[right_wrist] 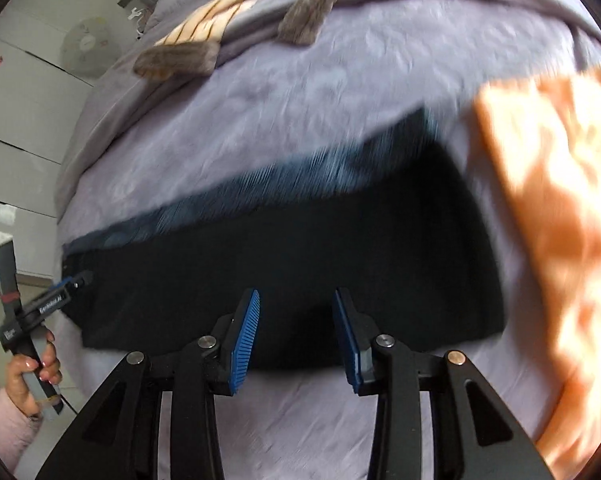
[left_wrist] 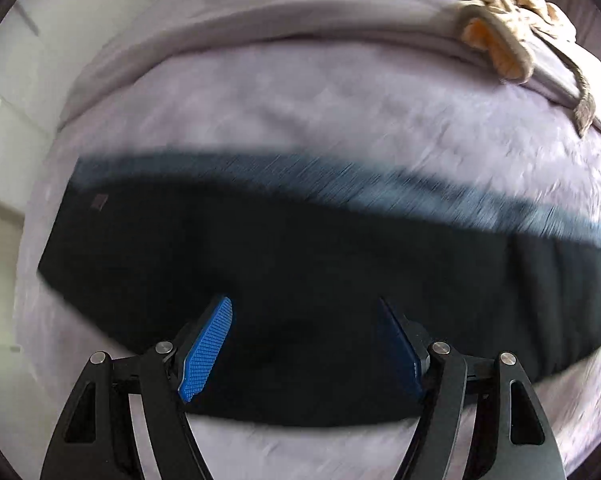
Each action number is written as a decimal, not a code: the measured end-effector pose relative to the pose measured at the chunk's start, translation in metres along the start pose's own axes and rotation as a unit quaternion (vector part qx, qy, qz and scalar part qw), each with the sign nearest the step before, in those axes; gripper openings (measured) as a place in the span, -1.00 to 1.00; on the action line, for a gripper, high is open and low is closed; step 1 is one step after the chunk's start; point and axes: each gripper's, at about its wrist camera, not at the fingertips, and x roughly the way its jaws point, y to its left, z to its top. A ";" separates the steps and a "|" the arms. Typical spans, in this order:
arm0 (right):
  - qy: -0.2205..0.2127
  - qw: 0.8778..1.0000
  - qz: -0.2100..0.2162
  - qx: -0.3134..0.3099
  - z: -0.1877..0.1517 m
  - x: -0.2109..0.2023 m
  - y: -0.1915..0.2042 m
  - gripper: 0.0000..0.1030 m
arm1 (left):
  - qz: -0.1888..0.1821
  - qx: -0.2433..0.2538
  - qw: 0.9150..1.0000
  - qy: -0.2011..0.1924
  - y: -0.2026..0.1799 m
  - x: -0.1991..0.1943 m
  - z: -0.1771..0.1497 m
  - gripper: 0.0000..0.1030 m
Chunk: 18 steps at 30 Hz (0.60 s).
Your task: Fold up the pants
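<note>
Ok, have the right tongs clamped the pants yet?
No: the right tongs stand open above the dark pants, blue pads apart with no cloth between them.

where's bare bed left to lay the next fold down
Free: the lavender sheet strip between the dark pants and the bunched blanket, and the near strip below the pants. Crowded: the orange cloth to the right, and the striped garment at the far edge.

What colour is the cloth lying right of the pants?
Orange cloth with pale patches, blurred; right wrist view.
</note>
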 end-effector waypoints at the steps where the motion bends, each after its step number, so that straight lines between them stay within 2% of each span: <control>1: 0.005 1.000 0.005 0.007 -0.009 0.000 0.005 -0.19 | 0.001 -0.006 1.000 0.006 0.011 0.000 -0.009 0.46; 5: 0.021 1.000 0.018 0.012 -0.028 0.019 0.045 -0.19 | -0.015 -0.026 0.999 0.026 0.060 0.001 -0.028 0.46; 9: 0.035 0.999 0.024 -0.017 -0.036 0.033 0.100 -0.19 | -0.026 -0.022 0.999 0.016 0.106 0.001 -0.025 0.46; 12: 0.037 0.997 0.042 -0.058 -0.031 0.047 0.159 -0.19 | -0.026 -0.012 1.000 0.000 0.144 0.001 -0.015 0.46; 15: 0.040 0.990 0.066 -0.121 -0.021 0.061 0.232 -0.12 | -0.024 -0.011 0.999 -0.024 0.192 -0.001 -0.008 0.46; 18: 0.054 0.972 0.089 -0.211 -0.004 0.085 0.321 -0.11 | -0.016 -0.017 0.999 -0.042 0.236 0.010 0.006 0.46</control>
